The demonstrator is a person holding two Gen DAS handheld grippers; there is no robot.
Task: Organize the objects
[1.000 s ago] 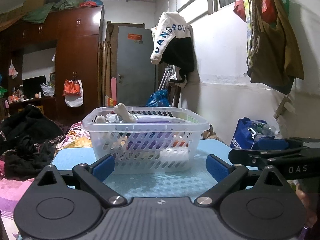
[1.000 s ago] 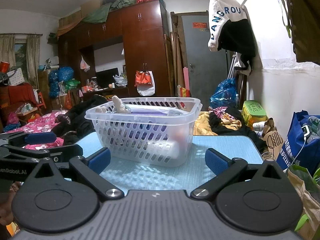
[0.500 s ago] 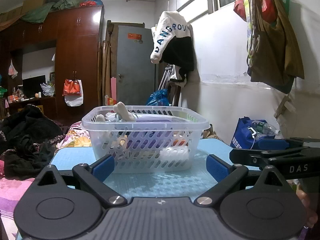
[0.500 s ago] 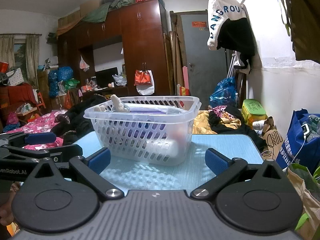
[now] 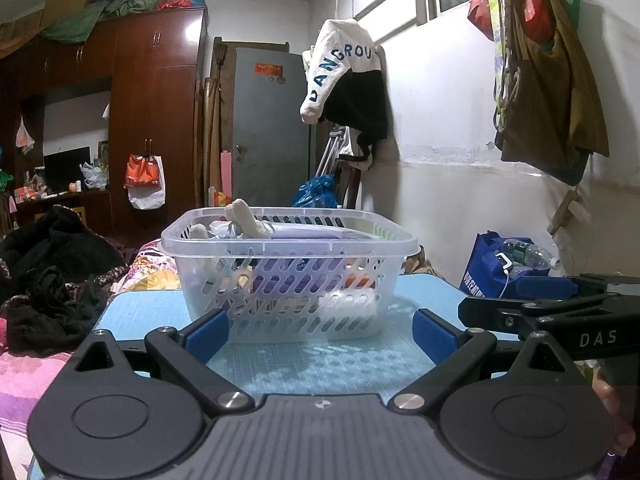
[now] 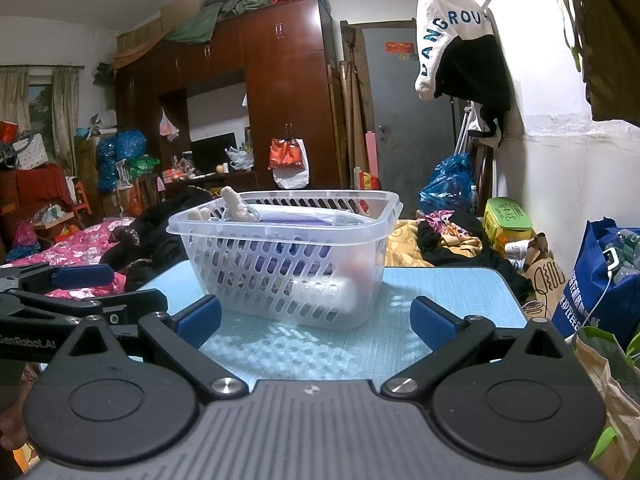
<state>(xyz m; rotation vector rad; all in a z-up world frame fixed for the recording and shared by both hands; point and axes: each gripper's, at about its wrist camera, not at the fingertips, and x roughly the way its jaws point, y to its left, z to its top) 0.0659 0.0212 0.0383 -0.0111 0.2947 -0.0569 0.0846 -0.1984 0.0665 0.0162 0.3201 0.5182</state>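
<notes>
Textured blue table point(image 5: 344, 364); perforated clear plastic basket point(image 5: 288, 280); both tongs spread, empty.

Left gripper point(image 5: 320, 332) level, low, jaws spread wide, nothing between blue pads point(image 5: 206, 332). Right gripper point(image 6: 316, 322) alongside, same height, likewise wide apart and empty. Both point forward, parallel.

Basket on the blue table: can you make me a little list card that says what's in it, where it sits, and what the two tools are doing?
basket: clear plastic basket with slotted walls, upright
where: on the blue table, ahead of both tools
inside: a white fuzzy thing sticking up above the rim, a flat purple thing, more that is too blurry to name
left tool: open, holding nothing
right tool: open, holding nothing
touching basket: neither tool
</notes>
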